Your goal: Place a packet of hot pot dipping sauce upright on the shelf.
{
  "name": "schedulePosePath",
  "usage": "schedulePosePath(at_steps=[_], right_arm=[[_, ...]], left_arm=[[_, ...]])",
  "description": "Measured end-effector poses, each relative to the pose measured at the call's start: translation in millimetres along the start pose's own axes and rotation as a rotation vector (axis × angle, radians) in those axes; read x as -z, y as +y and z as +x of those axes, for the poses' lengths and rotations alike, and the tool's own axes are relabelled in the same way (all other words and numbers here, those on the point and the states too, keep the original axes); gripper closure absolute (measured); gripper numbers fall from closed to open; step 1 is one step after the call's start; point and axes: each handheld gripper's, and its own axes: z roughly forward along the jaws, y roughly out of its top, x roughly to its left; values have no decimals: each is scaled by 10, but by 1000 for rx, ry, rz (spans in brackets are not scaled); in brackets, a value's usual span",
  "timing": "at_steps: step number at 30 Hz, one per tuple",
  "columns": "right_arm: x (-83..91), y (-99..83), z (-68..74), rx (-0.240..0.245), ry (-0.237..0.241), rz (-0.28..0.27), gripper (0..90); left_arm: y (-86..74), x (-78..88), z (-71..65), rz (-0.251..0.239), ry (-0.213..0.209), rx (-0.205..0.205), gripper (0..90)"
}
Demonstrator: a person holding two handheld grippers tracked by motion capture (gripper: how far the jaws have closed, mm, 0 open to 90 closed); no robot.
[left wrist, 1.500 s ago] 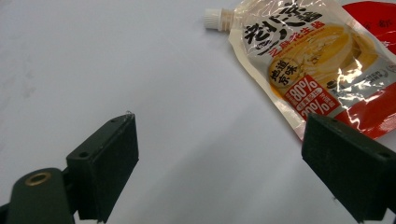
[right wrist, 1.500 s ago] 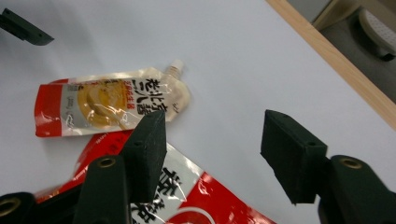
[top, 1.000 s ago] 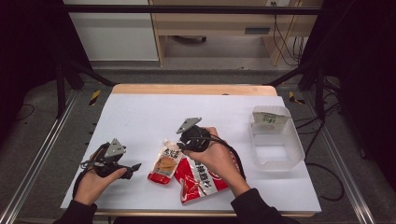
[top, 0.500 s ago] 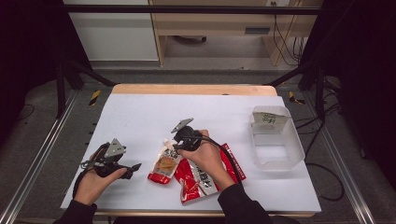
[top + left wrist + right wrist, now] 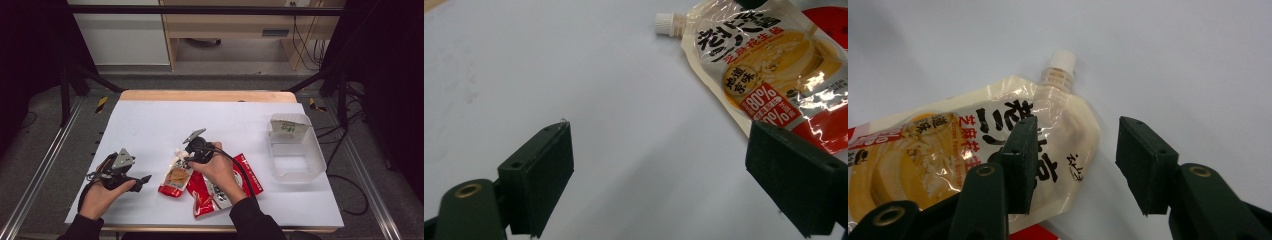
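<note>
A cream and orange spouted pouch (image 5: 175, 176) lies flat on the white table, its white cap (image 5: 1062, 59) pointing away from the person. My right gripper (image 5: 192, 150) hangs low over the pouch's top end. In the right gripper view (image 5: 1075, 145) its jaws have just been opening: one jaw is above the printed face (image 5: 948, 155), the other above bare table, and the pouch's corner lies between them untouched. My left gripper (image 5: 142, 180) rests at the front left, jaws wide apart (image 5: 659, 145) over bare table, with the pouch (image 5: 769, 65) ahead to its right.
Red snack packets (image 5: 222, 187) lie partly under the right hand, just right of the pouch. A clear plastic tub (image 5: 315, 150) with a labelled item inside stands at the right. The table's wooden far edge (image 5: 210, 95) runs behind.
The right hand has moved left and down, from above the red packets to the pouch's spout end. The left gripper has stayed where it was.
</note>
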Motion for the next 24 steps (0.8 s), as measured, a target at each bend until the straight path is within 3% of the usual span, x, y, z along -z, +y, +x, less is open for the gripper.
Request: schedulePosePath(at_steps=[12, 24], right_arm=[[-69, -57, 22, -23, 14, 17, 486], [-127, -131, 34, -78, 41, 45, 513]], left_arm=[[10, 1, -9, 0, -2, -6, 122], [17, 3, -15, 3, -4, -8, 123]])
